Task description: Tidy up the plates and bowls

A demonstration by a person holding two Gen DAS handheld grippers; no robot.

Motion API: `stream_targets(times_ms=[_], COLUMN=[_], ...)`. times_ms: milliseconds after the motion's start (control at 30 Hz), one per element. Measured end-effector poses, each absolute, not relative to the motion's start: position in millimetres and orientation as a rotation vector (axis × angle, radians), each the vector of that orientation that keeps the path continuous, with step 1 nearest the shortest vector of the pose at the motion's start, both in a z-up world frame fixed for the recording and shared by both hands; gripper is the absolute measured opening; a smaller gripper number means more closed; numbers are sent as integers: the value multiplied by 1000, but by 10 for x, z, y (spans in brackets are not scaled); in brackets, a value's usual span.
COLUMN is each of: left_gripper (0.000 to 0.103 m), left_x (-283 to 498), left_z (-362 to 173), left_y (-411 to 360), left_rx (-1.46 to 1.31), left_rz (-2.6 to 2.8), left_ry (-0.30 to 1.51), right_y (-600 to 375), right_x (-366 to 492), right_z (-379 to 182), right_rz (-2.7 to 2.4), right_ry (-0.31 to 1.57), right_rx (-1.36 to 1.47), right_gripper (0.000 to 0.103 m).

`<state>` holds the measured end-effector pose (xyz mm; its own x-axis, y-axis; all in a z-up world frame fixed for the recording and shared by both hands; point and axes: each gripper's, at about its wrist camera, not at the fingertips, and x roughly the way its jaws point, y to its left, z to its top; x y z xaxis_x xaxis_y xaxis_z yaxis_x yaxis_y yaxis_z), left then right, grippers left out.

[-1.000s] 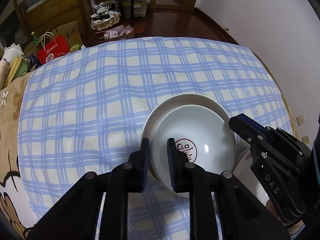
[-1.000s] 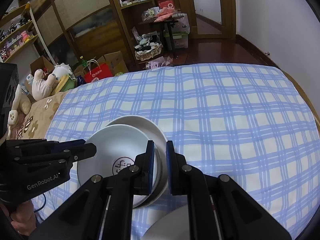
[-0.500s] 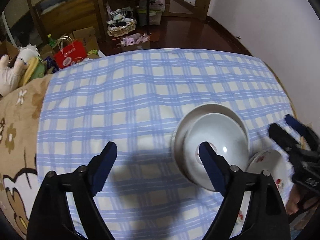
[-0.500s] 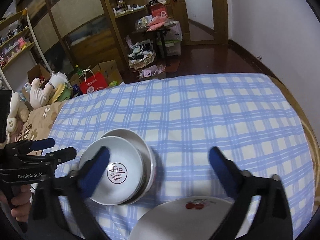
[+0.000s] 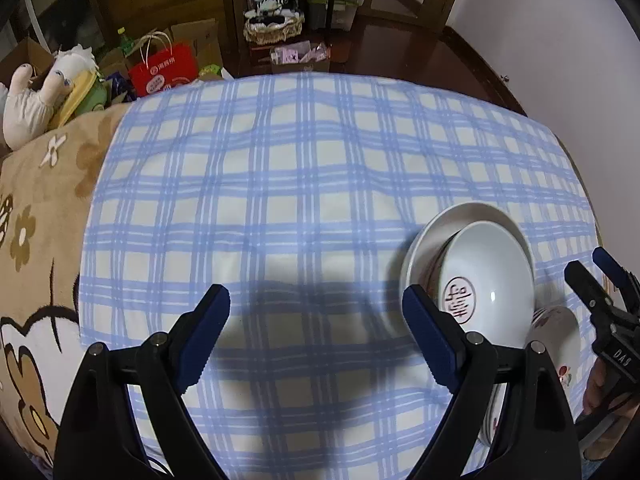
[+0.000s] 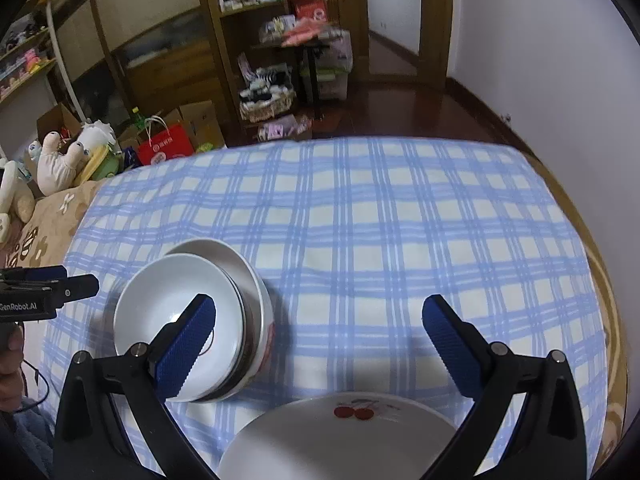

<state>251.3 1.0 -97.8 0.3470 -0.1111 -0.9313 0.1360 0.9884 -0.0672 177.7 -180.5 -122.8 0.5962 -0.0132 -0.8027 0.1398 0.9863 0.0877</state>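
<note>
Two white bowls sit nested on the blue plaid cloth, and the upper one, tilted, has a red emblem inside. My left gripper is open over bare cloth, with the bowls just beyond its right finger. My right gripper is open wide and holds nothing; the bowls lie behind its left finger. A white plate with red cherries lies below it near the front edge. The plate also shows in the left wrist view, beside the right gripper.
The plaid cloth covers a rounded surface that ends at a white wall on the right. A brown flowered blanket borders it on the left. Plush toys, a red bag and boxes stand on the floor beyond.
Both grippers were shut on the upper bowl's rim and have opened, letting it go. My left gripper has drifted left, so the bowls now sit at its right. The right one backed off slightly.
</note>
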Motion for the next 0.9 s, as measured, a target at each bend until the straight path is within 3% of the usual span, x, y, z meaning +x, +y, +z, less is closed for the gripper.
stream_targets(times_ms=[900], left_gripper=[87], left_x=[2629], left_z=[-1266], left_y=[-165], left_rx=[9], left_rz=[-263], left_ry=[1291], right_y=[-1817], right_x=[1882], right_z=[-1513], right_rz=[-168], right_ry=[1051], right_rx=[135], right_gripper=[103])
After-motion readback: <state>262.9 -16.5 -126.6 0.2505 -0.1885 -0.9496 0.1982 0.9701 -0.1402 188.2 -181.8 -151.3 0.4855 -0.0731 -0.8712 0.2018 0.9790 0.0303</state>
